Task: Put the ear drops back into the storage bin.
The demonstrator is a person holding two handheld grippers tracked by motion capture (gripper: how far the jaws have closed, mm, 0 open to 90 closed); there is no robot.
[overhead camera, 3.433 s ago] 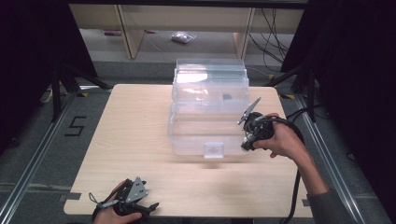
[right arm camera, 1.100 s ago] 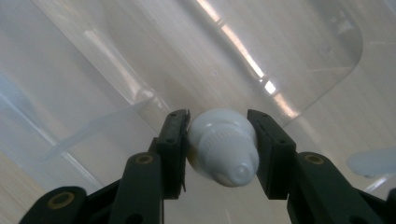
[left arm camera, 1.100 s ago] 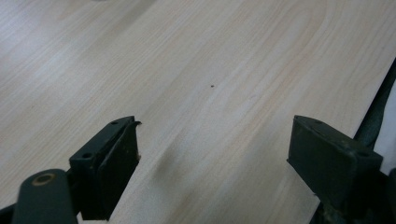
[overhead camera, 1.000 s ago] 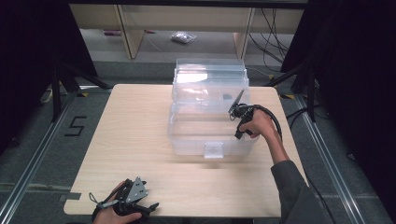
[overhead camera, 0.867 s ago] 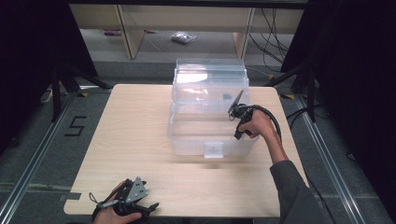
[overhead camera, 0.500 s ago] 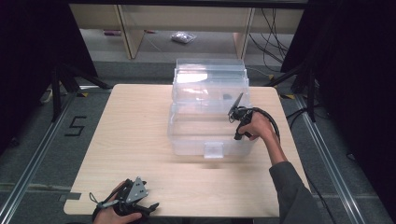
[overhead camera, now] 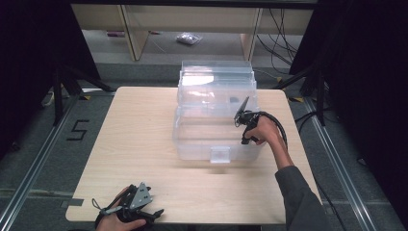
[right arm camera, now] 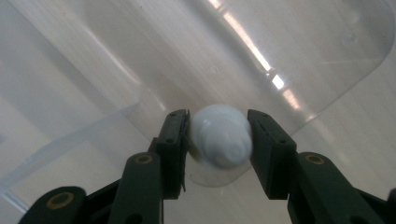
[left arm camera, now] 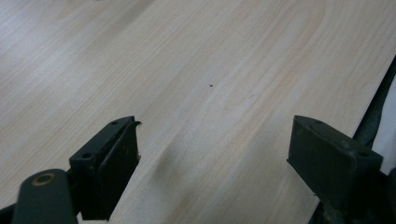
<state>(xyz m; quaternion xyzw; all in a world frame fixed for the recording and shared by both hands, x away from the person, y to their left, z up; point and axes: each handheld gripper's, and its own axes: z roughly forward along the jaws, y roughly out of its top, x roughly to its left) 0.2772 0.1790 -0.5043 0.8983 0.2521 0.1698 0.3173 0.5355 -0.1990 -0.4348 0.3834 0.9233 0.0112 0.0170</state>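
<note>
My right hand-held gripper pinches the white knob on the clear box at frame centre; grasp made, opening remains. My left hand-held gripper rests spread over the bench.

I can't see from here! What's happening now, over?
Right gripper fingers shut on the white knob of the clear box. Left gripper open, empty, over the table. Nothing in the way.
</note>
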